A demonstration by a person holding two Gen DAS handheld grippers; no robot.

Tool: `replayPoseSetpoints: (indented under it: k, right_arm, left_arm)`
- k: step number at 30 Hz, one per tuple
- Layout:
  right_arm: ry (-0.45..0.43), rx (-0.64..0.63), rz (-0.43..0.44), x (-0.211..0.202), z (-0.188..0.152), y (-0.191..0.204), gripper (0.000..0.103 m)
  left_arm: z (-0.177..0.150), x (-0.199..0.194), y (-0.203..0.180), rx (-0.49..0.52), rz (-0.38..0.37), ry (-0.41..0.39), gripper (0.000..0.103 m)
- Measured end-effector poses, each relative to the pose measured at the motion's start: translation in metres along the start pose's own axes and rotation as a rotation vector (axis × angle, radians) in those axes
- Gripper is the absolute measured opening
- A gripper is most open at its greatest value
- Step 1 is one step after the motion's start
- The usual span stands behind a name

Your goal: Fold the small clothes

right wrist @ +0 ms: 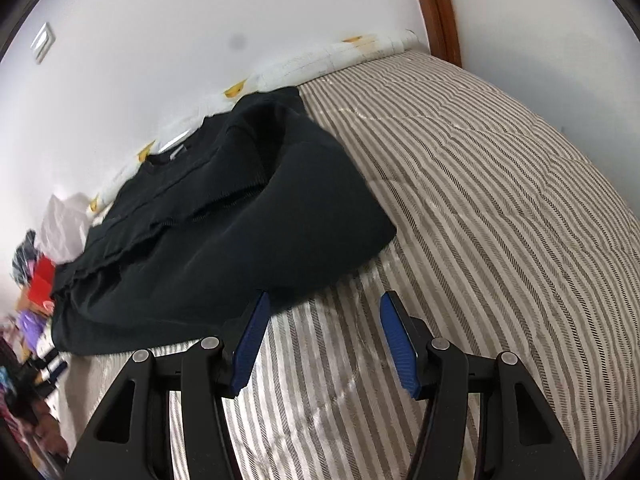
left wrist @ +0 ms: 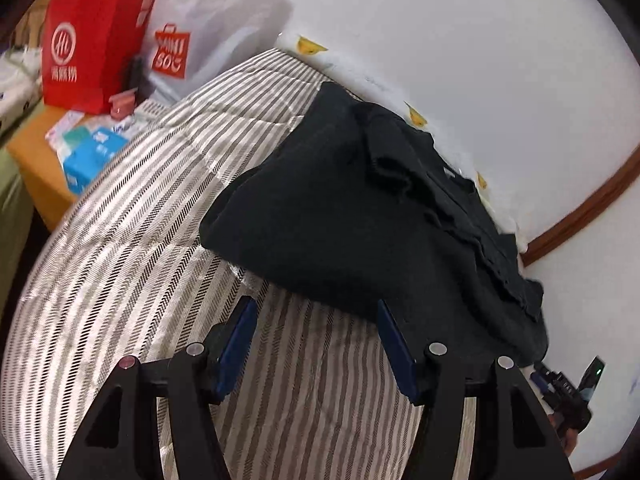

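A black garment [left wrist: 352, 216] lies on the striped bedcover [left wrist: 160, 240], folded over itself with its sleeves and collar toward the wall. It also shows in the right wrist view [right wrist: 216, 224]. My left gripper [left wrist: 316, 306] is open and empty, just in front of the garment's near edge. My right gripper [right wrist: 324, 300] is open and empty, by the garment's near right edge, over the striped bedcover [right wrist: 480, 200]. The other gripper's tip [left wrist: 568, 396] peeks in at the lower right of the left wrist view.
A red paper bag [left wrist: 92, 40] and a white shopping bag [left wrist: 200, 28] stand beyond the bed's far end, with blue boxes [left wrist: 88, 156] on an orange surface. A white wall [left wrist: 480, 60] with a wooden trim [left wrist: 592, 204] runs along the bed. Clutter [right wrist: 32, 280] lies at the left.
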State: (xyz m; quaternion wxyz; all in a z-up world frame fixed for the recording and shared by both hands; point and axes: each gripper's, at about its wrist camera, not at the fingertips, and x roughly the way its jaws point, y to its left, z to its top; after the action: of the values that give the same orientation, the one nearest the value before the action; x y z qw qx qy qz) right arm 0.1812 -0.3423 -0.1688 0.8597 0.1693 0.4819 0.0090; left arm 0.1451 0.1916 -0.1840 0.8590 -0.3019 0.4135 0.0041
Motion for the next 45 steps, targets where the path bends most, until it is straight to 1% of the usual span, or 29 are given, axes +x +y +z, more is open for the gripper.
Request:
replayPoseSetpoints:
  k: [2,4,6,8,10,12,15,16,17,18,19,20,23,25,27,30,34,42,45]
  right_arm:
    - [-0.004,0.04,0.013,0.002,0.006,-0.001,0.058]
    - [-0.008,0.077,0.032,0.005,0.01,-0.002,0.059]
    - [-0.013,0.106,0.038,0.011,0.014,-0.001,0.061]
    - [-0.006,0.122,0.026,0.019,0.018,0.001,0.062]
    - [-0.006,0.123,0.007,0.028,0.021,0.005,0.062]
    - [-0.006,0.109,-0.025,0.036,0.023,0.011,0.062]
    - [-0.024,0.093,-0.044,0.042,0.028,0.016,0.064]
    - [-0.024,0.09,-0.046,0.044,0.029,0.018,0.064]
    - [-0.03,0.086,-0.046,0.043,0.03,0.019,0.058]
    - [-0.036,0.078,-0.042,0.043,0.031,0.019,0.052]
    - [-0.041,0.062,-0.033,0.042,0.031,0.02,0.028]
    - [-0.042,0.046,-0.009,0.039,0.031,0.021,0.022]
    - [-0.067,0.01,-0.003,0.027,0.027,0.024,0.018]
    - [-0.071,0.007,0.012,0.018,0.024,0.024,0.018]
    - [-0.069,0.012,0.023,0.008,0.02,0.024,0.018]
    - [-0.062,0.005,0.025,-0.008,0.008,0.024,0.018]
    - [-0.057,-0.008,0.022,-0.031,-0.01,0.012,0.018]
    - [-0.069,-0.014,-0.025,-0.071,-0.048,-0.027,0.018]
    - [-0.06,-0.007,-0.052,-0.075,-0.054,-0.038,0.02]
  left_arm:
    - [0.004,0.006,0.005,-0.041,-0.036,0.007,0.061]
    - [0.007,0.012,0.007,-0.058,-0.068,0.012,0.063]
    - [0.011,0.016,0.007,-0.067,-0.074,0.005,0.063]
    - [0.015,0.021,0.005,-0.079,-0.073,0.002,0.064]
    - [0.017,0.026,0.002,-0.086,-0.061,-0.002,0.064]
    - [0.02,0.031,-0.004,-0.067,-0.034,-0.008,0.064]
    - [0.024,0.036,-0.013,-0.037,0.012,-0.012,0.062]
    - [0.024,0.037,-0.016,-0.027,0.036,-0.013,0.059]
    - [0.025,0.037,-0.019,-0.012,0.069,-0.012,0.047]
    - [0.024,0.038,-0.021,0.001,0.099,-0.011,0.04]
    - [0.024,0.037,-0.02,0.006,0.109,-0.009,0.027]
    - [0.022,0.036,-0.02,0.006,0.105,-0.004,0.018]
    - [0.02,0.025,-0.022,0.035,0.102,-0.012,0.01]
    - [0.017,0.015,-0.025,0.045,0.094,-0.03,0.009]
    - [0.011,0.0,-0.03,0.084,0.087,-0.038,0.009]
    - [-0.002,-0.013,-0.029,0.09,0.088,-0.031,0.009]
    - [-0.028,-0.03,-0.026,0.107,0.078,-0.014,0.009]
    - [-0.085,-0.058,-0.03,0.166,0.047,0.021,0.009]
    - [-0.101,-0.061,-0.034,0.196,0.062,0.026,0.01]
